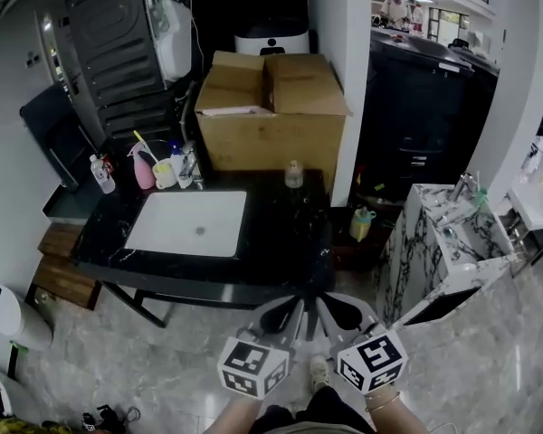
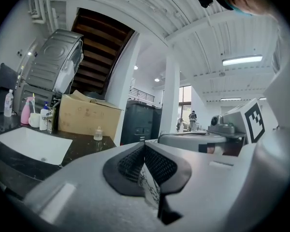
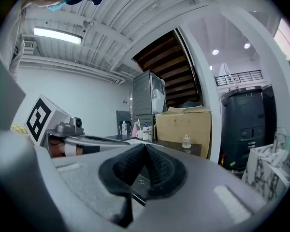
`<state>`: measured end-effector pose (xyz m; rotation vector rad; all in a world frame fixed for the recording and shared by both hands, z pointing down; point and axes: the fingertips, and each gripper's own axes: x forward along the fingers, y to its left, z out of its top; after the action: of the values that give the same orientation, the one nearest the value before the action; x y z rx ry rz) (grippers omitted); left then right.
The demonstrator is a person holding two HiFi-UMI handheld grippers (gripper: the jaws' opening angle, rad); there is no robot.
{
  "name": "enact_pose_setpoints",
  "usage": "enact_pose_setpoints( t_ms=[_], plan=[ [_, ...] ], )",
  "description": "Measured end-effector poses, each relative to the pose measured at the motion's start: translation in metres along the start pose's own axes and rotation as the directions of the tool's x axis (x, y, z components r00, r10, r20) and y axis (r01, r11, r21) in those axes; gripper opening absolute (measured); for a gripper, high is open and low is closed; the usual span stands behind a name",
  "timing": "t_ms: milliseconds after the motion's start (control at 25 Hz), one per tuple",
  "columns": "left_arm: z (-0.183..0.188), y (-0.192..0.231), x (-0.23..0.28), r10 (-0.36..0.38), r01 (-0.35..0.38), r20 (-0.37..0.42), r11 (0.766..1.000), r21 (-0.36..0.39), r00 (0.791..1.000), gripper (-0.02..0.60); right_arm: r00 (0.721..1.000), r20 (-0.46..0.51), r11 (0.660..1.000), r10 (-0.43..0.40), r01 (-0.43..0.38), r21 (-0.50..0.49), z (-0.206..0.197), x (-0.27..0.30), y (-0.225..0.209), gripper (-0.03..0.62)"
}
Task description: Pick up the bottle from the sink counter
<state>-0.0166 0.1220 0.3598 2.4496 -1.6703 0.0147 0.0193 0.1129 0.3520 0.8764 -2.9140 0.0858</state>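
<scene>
Bottle first: small clear glass bottle with a pale cap [image 1: 293,174], upright at the back of the glossy black stone counter [image 1: 281,233], just in front of the big brown cardboard box [image 1: 271,107] and to the right of the white rectangular sink basin [image 1: 188,222]. It stands alone, well apart from the pink spray bottle [image 1: 143,168] and white cup [image 1: 164,174] crowded at the back-left corner, so I judge it to be your target, with an open line in from the front. You hold the left gripper [image 1: 290,313] and right gripper [image 1: 337,315] side by side, low, short of the counter's near edge and pointed roughly level at it. Both have their black ribbed pads pressed together with nothing between them, a fair carrying posture, but whichever you use must spread before it can reach round the bottle. Polished top, likely slick; a nudge could slide or tip the bottle. Room: grey marbled floor tiles [image 1: 163,360], white pillar [image 1: 344,25], dark cabinet [image 1: 425,107] and marble-patterned vanity [image 1: 425,242] to the right.
</scene>
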Motion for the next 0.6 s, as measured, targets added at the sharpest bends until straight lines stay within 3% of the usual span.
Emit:
enact_pose_setpoints(
  t_ms=[600],
  plan=[
    [0.041, 0.063, 0.13, 0.069, -0.069, 0.034, 0.997, 0.016, 0.997, 0.0, 0.997, 0.039, 0.998, 0.07, -0.07, 0.004, 0.026, 0.094, -0.126, 0.003]
  ],
)
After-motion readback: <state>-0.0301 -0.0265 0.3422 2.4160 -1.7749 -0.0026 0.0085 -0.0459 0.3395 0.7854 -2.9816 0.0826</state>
